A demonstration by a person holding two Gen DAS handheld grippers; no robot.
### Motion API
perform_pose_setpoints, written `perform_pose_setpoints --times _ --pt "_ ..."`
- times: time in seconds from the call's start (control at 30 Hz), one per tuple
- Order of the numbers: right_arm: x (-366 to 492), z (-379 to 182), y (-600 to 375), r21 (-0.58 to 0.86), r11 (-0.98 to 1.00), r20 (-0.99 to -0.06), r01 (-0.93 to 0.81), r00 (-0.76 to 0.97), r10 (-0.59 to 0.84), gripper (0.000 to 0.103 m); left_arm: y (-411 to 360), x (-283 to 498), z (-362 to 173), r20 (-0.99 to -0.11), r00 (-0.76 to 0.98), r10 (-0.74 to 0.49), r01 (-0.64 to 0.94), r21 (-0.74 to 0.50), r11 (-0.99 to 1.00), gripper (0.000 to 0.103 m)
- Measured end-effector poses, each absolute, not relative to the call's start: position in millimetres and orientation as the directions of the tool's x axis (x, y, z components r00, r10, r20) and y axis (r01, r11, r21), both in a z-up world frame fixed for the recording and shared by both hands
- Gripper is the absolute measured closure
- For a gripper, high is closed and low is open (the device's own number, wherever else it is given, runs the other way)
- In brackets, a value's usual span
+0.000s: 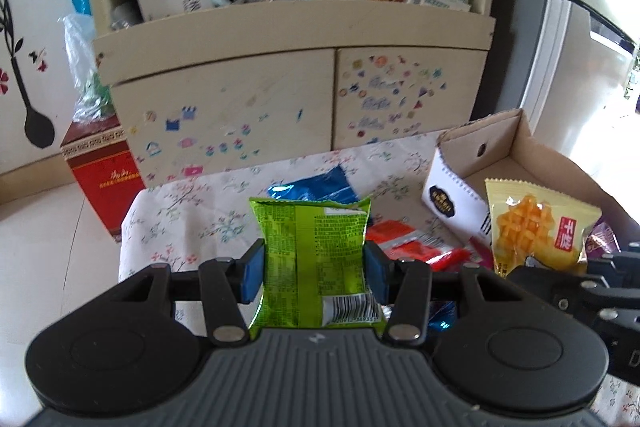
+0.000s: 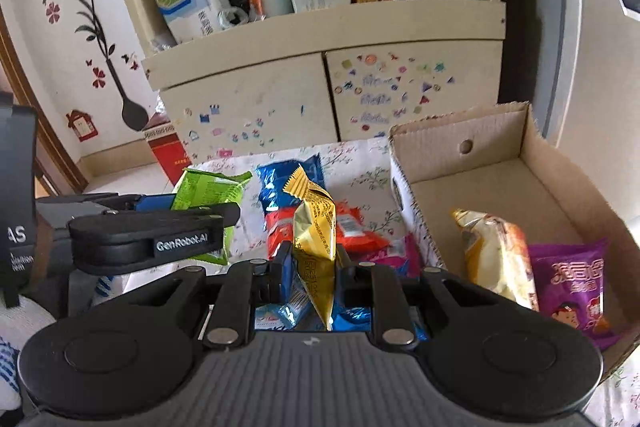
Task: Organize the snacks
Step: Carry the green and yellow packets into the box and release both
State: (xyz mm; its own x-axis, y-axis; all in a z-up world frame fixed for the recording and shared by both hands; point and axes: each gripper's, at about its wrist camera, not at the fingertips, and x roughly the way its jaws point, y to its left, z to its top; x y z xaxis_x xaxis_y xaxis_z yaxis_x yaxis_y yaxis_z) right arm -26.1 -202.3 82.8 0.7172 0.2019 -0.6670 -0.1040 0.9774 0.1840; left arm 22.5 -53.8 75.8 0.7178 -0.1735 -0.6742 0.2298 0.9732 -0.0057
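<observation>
Both grippers are clenched on snacks above the flowered table [image 2: 360, 163], the left gripper [image 1: 314, 269] on an upright green packet [image 1: 312, 259], the right gripper [image 2: 310, 269] on a yellow packet [image 2: 314, 227], nearer the cardboard box [image 2: 460, 131] to its right.
</observation>
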Motion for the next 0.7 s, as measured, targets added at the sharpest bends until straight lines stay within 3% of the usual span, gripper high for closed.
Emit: perform_pose_setpoints --times 0.27,0.7 --pt "-32 98 -228 0.198 0.979 -0.629 -0.039 0.761 0.158 0.078 -78 26 85 -0.635 0.74 -0.222 0.275 -0.015 0.961 0.053" --pt "-49 116 -285 0.271 0.956 -0.578 0.114 0.813 0.067 0.078 -123 30 93 -0.606 0.695 -0.387 0.387 -0.138 0.912 0.053"
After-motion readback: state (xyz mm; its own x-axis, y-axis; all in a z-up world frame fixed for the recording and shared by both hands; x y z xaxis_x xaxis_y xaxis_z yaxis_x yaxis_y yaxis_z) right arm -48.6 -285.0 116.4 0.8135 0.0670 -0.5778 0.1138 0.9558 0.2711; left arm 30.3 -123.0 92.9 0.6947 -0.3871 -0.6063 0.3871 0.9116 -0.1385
